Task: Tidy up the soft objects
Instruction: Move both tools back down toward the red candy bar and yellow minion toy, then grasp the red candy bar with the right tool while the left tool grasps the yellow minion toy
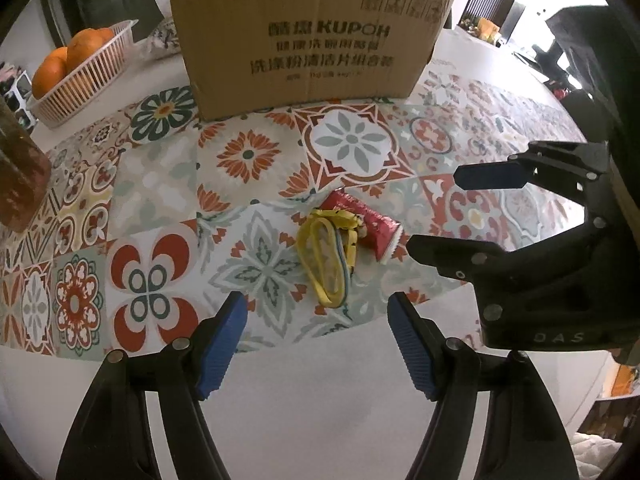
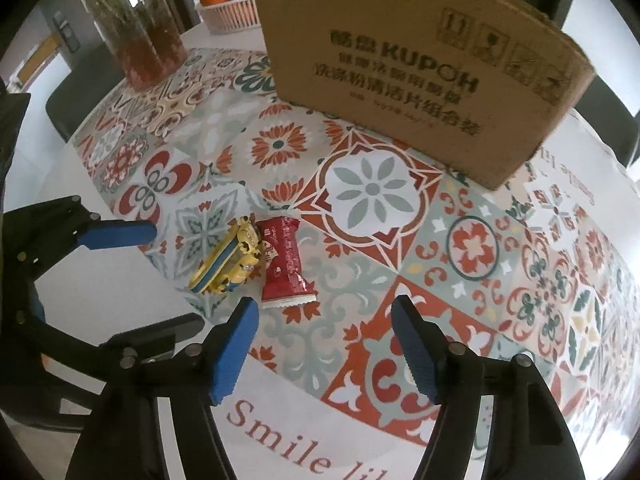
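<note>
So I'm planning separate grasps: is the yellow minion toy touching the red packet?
Touching: right wrist view shows the yellow toy pressed against the red packet.

You have two soft items ahead of your left tool [image 1: 318, 346]: one yellow strap bundle [image 1: 326, 258] and one red snack packet [image 1: 372, 226]. Beyond them stand one cardboard box [image 1: 308, 36], one basket [image 1: 86, 80] of oranges [image 1: 66, 60] and one glass vase [image 2: 134, 24].
</note>
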Demonstrator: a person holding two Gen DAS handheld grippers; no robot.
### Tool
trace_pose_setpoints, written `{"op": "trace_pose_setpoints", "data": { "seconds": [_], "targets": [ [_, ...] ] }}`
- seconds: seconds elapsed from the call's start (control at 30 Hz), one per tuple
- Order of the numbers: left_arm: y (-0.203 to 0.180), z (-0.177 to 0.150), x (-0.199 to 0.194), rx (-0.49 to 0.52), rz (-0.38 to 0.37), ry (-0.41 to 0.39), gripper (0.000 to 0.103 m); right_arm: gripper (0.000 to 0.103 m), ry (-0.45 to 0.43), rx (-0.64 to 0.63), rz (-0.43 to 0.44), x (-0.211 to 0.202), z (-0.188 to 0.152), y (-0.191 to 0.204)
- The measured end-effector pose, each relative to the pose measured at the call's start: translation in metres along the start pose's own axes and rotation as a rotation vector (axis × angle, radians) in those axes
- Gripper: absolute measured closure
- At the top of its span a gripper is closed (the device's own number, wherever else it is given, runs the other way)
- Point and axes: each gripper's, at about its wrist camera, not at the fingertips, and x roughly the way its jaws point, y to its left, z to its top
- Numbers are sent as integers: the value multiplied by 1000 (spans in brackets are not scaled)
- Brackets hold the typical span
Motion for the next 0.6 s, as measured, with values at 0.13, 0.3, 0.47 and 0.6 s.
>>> {"op": "trace_pose_setpoints", "data": {
  "seconds": [0.13, 0.3, 0.47, 0.6],
  "targets": [
    [1, 0, 9, 9, 5, -4, 31, 37, 3, -36, 10, 7, 3, 5],
    [5, 2, 20, -5, 21, -5, 34, 41, 15, -49, 21, 17, 10, 8],
    [7, 6, 27, -7, 23, -8, 37, 44, 28, -50, 40, 25, 14, 9],
    [6, 9, 31, -7, 26, -7, 40, 49, 39, -62, 49, 31, 18, 11]
  ]
}}
